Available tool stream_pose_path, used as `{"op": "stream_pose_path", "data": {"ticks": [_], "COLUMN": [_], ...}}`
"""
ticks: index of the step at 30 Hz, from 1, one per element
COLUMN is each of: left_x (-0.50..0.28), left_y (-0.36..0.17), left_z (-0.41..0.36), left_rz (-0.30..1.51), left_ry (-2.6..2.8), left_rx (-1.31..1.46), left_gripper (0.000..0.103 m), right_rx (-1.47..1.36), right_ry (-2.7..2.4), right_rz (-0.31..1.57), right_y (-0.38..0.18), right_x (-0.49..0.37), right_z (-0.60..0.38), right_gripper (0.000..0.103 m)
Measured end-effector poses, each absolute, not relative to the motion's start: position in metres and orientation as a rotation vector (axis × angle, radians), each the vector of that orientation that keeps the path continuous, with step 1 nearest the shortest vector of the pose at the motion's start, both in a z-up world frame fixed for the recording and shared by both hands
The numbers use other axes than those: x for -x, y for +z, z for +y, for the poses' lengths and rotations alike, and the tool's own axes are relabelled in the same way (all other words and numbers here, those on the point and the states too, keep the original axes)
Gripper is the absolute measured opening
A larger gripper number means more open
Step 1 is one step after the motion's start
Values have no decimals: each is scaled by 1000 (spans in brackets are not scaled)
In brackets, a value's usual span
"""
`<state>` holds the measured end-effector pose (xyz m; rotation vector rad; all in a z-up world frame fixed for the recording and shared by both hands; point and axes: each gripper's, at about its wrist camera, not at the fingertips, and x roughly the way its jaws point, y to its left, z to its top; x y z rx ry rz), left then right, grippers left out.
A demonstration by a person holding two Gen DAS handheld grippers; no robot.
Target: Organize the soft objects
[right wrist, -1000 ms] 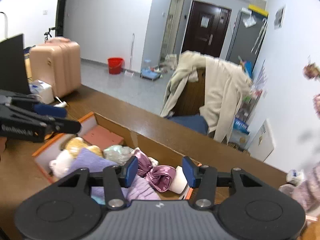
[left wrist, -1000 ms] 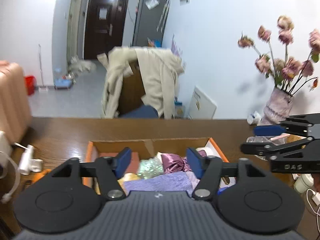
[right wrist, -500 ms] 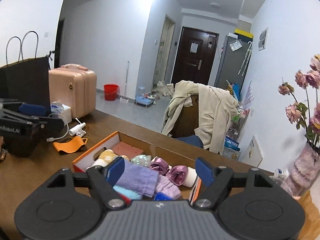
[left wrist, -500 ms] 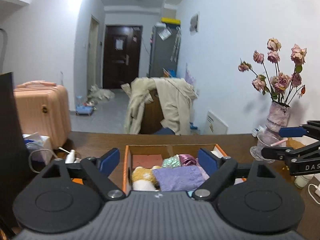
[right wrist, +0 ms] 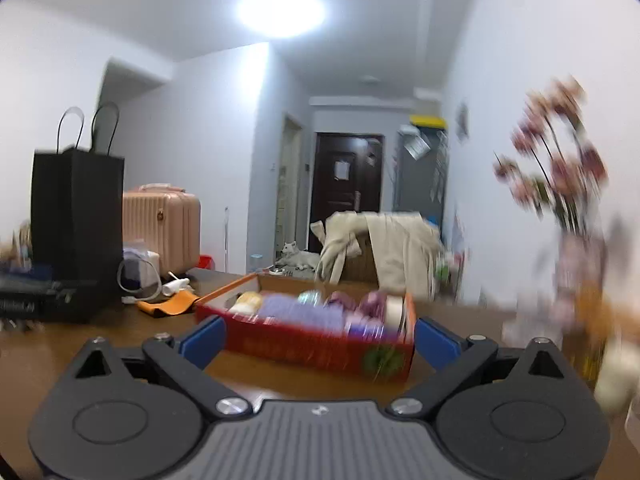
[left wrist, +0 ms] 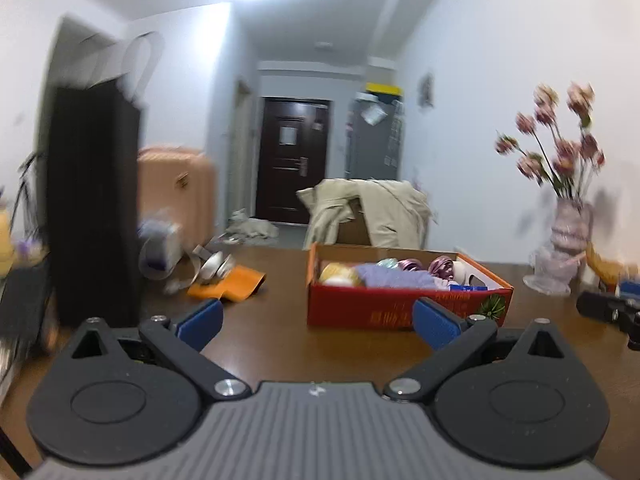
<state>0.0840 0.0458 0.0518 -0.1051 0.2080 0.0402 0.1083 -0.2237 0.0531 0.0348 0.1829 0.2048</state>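
A red cardboard box (left wrist: 404, 312) stands on the brown table, filled with soft things: a lilac towel (left wrist: 394, 276), a yellow plush (left wrist: 340, 274) and purple satin scrunchies (left wrist: 440, 266). My left gripper (left wrist: 318, 322) is open and empty, low over the table in front of the box. My right gripper (right wrist: 318, 338) is open and empty, also before the box (right wrist: 316, 340). The right gripper shows in the left wrist view (left wrist: 612, 310) at the right edge.
A black paper bag (left wrist: 94, 200) stands at the left. An orange pouch (left wrist: 228, 284) and white cables lie beside it. A vase of pink flowers (left wrist: 566, 236) stands at the right. A chair draped with a beige coat (left wrist: 368, 212) is behind the table.
Both grippers have pulled back and dropped low, from over the box to in front of it. Both have opened wider. The view is blurred by motion.
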Motion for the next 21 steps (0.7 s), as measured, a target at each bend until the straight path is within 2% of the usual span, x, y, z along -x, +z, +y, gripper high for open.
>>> {"op": "stream_pose_path", "data": {"ticks": [2,6,11,21], "left_x": [-57,-27,-23,-26], "left_y": [28,5,10,12], "left_z": [49,44,40,43], "left_rz": [213,249,226,249], "left_ry": [56,22,9,18], "left_rx": [159,35,-6,5], "left_gripper": [103,103,103,103], "right_rx": [-88,-73,6,-39], "right_ry": [148,180,226,193], "right_rz": [185,254,207,220], "right_y": [27,-4,-4,4], "right_x": [-85,-45,-30,-41], "right_z": [-222,-214,-204,-204], "right_gripper": [103,103,103,103]}}
